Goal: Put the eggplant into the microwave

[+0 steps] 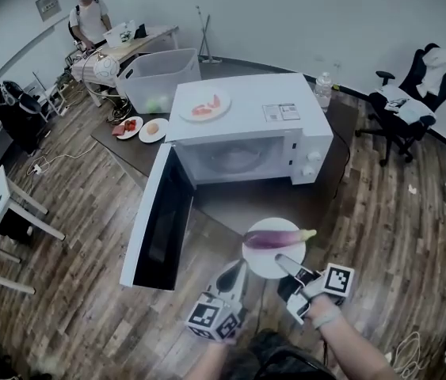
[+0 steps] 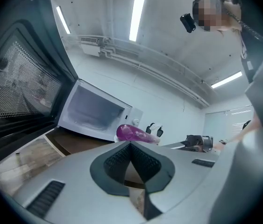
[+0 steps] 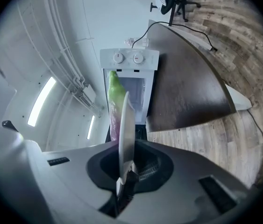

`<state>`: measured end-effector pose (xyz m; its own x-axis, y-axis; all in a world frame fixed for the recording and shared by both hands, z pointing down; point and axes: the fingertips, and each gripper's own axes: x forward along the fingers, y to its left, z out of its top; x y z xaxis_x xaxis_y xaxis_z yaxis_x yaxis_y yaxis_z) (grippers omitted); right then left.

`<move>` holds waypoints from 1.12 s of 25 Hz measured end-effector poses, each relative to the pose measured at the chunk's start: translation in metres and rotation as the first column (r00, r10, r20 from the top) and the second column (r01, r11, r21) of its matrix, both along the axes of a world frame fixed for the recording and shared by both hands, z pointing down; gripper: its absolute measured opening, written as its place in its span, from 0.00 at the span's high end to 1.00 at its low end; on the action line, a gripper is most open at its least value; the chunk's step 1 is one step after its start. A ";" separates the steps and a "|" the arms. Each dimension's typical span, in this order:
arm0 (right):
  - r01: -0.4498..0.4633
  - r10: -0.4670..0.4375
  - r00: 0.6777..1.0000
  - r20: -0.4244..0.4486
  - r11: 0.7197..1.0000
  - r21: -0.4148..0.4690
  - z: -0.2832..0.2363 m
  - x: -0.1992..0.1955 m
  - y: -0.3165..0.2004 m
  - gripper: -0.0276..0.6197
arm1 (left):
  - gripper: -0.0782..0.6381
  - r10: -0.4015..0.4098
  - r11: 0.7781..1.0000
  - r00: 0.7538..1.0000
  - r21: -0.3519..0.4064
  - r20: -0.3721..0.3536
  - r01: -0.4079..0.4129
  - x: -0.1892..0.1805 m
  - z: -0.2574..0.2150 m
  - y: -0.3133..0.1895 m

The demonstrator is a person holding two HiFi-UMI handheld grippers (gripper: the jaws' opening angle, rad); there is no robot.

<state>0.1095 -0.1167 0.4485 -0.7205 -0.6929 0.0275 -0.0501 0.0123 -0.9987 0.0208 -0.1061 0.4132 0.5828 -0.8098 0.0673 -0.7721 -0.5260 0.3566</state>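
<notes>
A purple eggplant (image 1: 274, 239) with a pale green stem lies on a small white plate (image 1: 266, 266). My right gripper (image 1: 286, 264) is shut on that plate's near rim and holds it level in front of the white microwave (image 1: 246, 125). The microwave's door (image 1: 155, 220) hangs wide open to the left. In the right gripper view the plate (image 3: 125, 134) shows edge-on between the pads, with the eggplant (image 3: 113, 101) behind it. My left gripper (image 1: 230, 275) is shut and holds nothing, just left of the plate. The left gripper view shows the eggplant (image 2: 133, 133) ahead of the open microwave (image 2: 96, 111).
The microwave sits on a dark table (image 1: 223, 204). A plate of food (image 1: 204, 105) rests on its top and a water bottle (image 1: 323, 89) stands at its right. Behind are two small plates (image 1: 130, 127), a clear bin (image 1: 159, 77), an office chair (image 1: 409, 105) and a person (image 1: 89, 18).
</notes>
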 end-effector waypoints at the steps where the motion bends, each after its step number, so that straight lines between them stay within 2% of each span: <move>1: 0.008 -0.008 1.000 0.000 1.000 0.001 0.002 0.000 -0.005 0.93 | 0.88 -0.008 1.000 1.000 0.003 0.002 0.008 0.000 0.002 -0.004; 6: 0.034 -0.034 0.999 0.011 0.999 0.001 0.014 -0.004 -0.030 0.93 | 0.88 -0.042 0.999 0.999 0.003 0.007 0.042 -0.002 0.012 -0.023; 11: 0.047 -0.046 0.999 0.017 0.999 -0.013 0.023 -0.011 -0.054 0.94 | 0.88 -0.085 0.995 0.996 -0.042 0.002 0.085 -0.009 0.023 -0.041; 18: 0.047 -0.047 0.998 0.051 0.999 0.002 0.023 -0.021 -0.095 0.93 | 0.88 -0.128 0.992 0.990 -0.002 0.055 0.128 -0.019 0.028 -0.072; 28: 0.096 -0.096 0.995 0.008 0.994 0.045 0.023 -0.043 -0.156 0.93 | 0.88 -0.153 0.988 0.982 0.004 0.110 0.153 -0.036 0.040 -0.122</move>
<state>0.0663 -0.2731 0.4715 -0.7837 -0.6211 -0.0090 -0.0367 0.0607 -0.9975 -0.0154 -0.2285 0.4537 0.4411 -0.8883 0.1277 -0.8778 -0.3974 0.2677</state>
